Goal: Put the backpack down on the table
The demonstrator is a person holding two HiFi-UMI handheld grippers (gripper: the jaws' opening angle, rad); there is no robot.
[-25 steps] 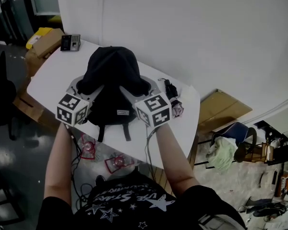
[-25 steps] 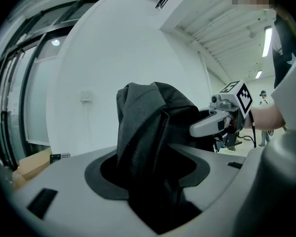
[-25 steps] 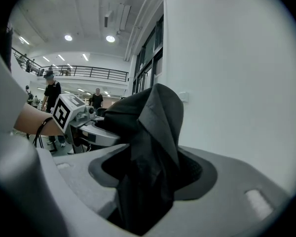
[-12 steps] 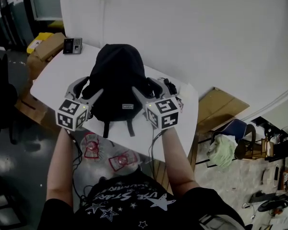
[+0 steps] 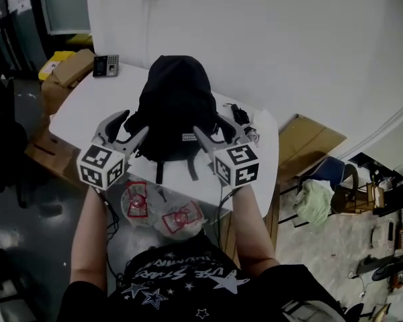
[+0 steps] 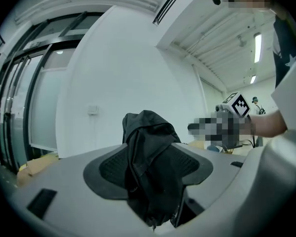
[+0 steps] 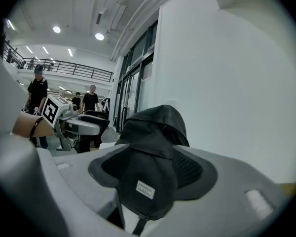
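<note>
Locate the backpack [image 5: 176, 106] standing upright on the white counter [image 5: 87, 109], toward the wall [image 5: 255, 39], with straps [image 5: 159, 173] hanging at its near face.

Read the left claw [image 5: 129, 125] as spread to its widest and holding nothing. Place it just short of the backpack's left side, with no pad contact. Confirm in the left gripper view: backpack seen beyond the gap between the two pads, not pressed by either.

Read the right claw [image 5: 213, 127] likewise: jaws well apart, empty, just short of the backpack's right side. Confirm in the right gripper view: backpack beyond the gap, untouched.

Treat the set-down step as most likely done: backpack bearing on the counter and standing unaided. Treat clearing away from the backpack as the step in hand.

For the next move, draw both claws straight back from the backpack. Keep the jaws apart and clear of the straps and of the cables [image 5: 240, 116] just right of the backpack. Avoid any sideways nudge; expect a soft, tall backpack to slump or tip if snagged. Disregard the keypad device [image 5: 106, 64] well beyond the backpack's left side.
</note>
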